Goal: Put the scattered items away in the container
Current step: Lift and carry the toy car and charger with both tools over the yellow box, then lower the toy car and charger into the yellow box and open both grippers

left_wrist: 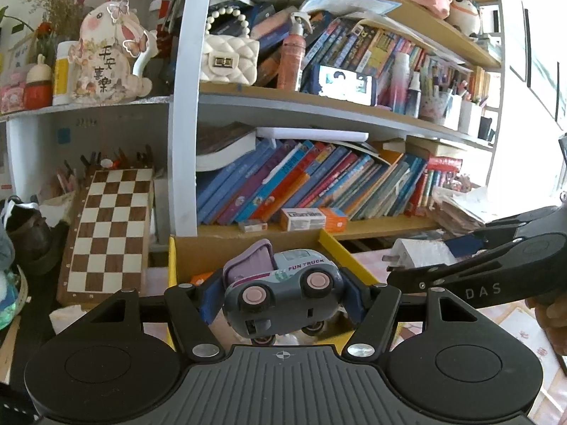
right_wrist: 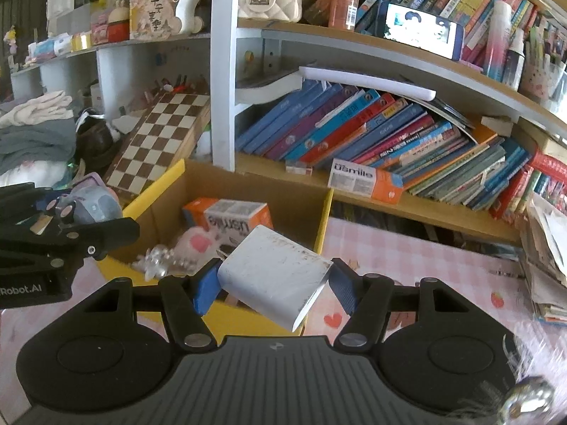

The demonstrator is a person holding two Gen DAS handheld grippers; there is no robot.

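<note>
Left gripper (left_wrist: 283, 301): blue pads clamped on both sides of one toy truck (left_wrist: 283, 292), grey-blue, pink wheels, lettered "FUN TRUCK", tipped on its side and held above the near part of the box (left_wrist: 327, 239). Right gripper (right_wrist: 273, 285): pads closed on one white charger block (right_wrist: 274, 276), tilted, scuffed on top, held over the box's near right corner.

Box: cardboard, yellow rim, open top, resting on the pink checked desk cover (right_wrist: 425, 265) against the shelf front. Inside, counted: one orange-white carton (right_wrist: 230, 217), one pink plush (right_wrist: 196, 241), one clear crinkled piece (right_wrist: 156, 260); rest of the floor hidden by the charger.

Open desk cover to the right of the box, up to a paper stack (right_wrist: 545, 265) at the right edge. Left of the box: one chessboard (right_wrist: 159, 141) leaning. Beyond: bookshelf, one more orange-white carton (right_wrist: 365, 179) on its lowest board, before slanted books.
</note>
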